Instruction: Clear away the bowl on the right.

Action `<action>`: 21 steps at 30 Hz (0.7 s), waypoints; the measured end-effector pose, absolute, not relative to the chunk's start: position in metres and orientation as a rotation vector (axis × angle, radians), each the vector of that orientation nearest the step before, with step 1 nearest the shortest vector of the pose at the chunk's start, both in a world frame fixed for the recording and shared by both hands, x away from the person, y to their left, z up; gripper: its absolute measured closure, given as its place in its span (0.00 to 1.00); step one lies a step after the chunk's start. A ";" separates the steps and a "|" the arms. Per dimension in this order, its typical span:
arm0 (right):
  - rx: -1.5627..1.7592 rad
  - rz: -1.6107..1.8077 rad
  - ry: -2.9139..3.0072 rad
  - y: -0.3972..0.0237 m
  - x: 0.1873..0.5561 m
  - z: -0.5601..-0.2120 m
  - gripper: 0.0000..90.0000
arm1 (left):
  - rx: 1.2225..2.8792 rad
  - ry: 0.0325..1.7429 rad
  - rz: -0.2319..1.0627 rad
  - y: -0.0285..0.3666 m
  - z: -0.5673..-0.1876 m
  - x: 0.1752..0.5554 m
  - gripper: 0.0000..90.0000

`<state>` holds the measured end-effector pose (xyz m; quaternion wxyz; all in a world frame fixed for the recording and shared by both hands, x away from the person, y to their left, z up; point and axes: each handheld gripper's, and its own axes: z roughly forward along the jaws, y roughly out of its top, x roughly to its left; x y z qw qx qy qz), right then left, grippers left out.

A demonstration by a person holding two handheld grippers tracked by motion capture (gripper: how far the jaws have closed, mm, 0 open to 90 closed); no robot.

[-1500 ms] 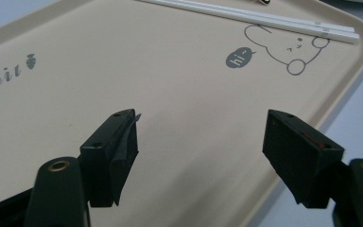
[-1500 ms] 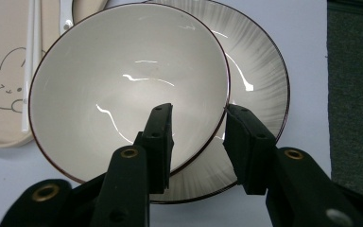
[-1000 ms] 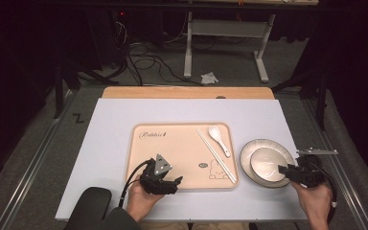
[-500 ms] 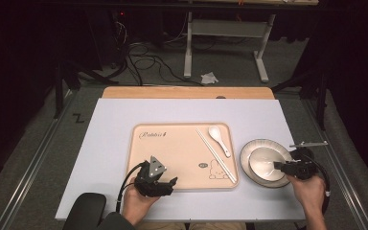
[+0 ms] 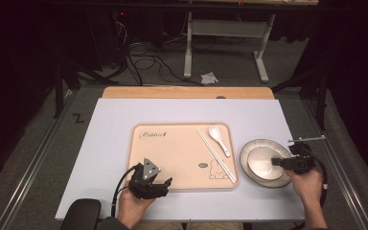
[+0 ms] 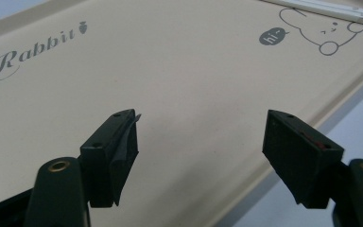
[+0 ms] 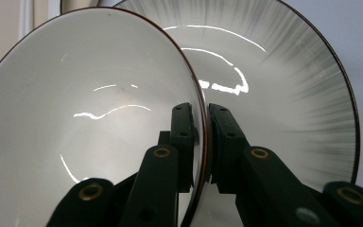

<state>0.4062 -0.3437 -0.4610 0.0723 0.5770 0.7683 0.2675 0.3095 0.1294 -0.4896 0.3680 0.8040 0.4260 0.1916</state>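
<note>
A white bowl (image 5: pixel 258 161) (image 7: pixel 90 94) sits in a grey-streaked plate (image 5: pixel 256 144) (image 7: pixel 283 94) at the right of the lilac mat. My right gripper (image 5: pixel 275 162) (image 7: pixel 202 118) has just been closing and now pinches the bowl's near right rim, one jaw inside and one outside. On the mat's middle lies a beige "Rabbit" tray (image 5: pixel 172 148) (image 6: pixel 179 71) with a white spoon (image 5: pixel 219 139) and white chopsticks (image 5: pixel 215 155) along its right side. My left gripper (image 5: pixel 162 186) (image 6: pixel 203 132) hovers open over the tray's near edge with nothing between its jaws.
The lilac mat (image 5: pixel 110 143) covers a wooden table (image 5: pixel 187 92). Beyond the far edge are a metal stand (image 5: pixel 223 45), floor cables (image 5: pixel 148 62) and a crumpled paper (image 5: pixel 209 77). Metal rails run along both sides of the table.
My right gripper has moved left over the plate and closed its jaws onto the bowl's rim. My left gripper has stayed near the tray's front edge.
</note>
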 end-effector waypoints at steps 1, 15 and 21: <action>1.743 0.812 2.309 -0.344 0.407 -0.461 0.93 | 2.065 1.095 0.494 0.130 -0.490 0.309 0.31; 1.704 0.854 2.311 -0.344 0.406 -0.458 0.93 | 2.071 1.095 0.499 0.131 -0.490 0.309 0.31; 1.694 0.884 2.297 -0.344 0.403 -0.456 0.93 | 2.070 1.088 0.497 0.130 -0.489 0.310 0.31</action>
